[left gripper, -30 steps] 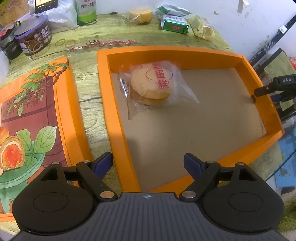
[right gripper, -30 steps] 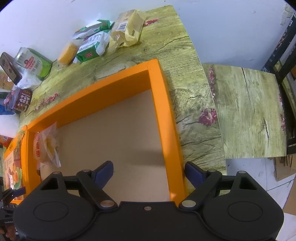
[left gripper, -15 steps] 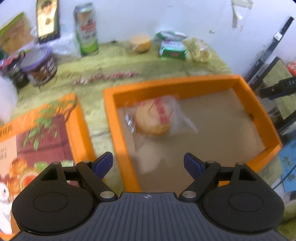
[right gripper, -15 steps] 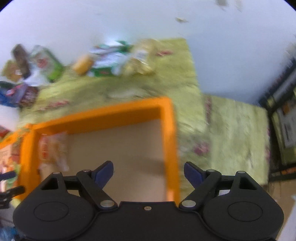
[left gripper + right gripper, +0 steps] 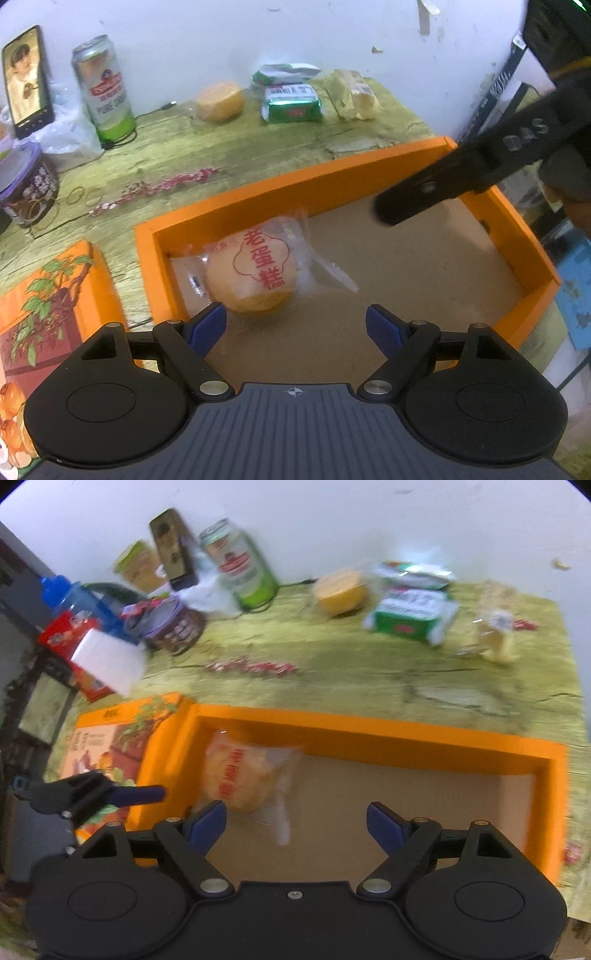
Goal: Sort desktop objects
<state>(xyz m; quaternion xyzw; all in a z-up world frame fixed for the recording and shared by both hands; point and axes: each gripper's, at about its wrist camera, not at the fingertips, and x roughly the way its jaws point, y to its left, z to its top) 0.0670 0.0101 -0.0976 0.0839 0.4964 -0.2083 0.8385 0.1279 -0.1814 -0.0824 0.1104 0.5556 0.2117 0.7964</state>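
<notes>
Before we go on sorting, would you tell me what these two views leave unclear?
- Orange box: near wall hidden behind the left tongs in the left wrist view.
- Green packet: print unreadable from motion blur, right wrist view.
- Illustrated lid: cut off by the left wrist picture's edge.
- Yellow snack bag: contents smeared by blur, right wrist view.

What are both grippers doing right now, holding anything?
Left gripper: open, holding nothing.
Right gripper: open, holding nothing.
</notes>
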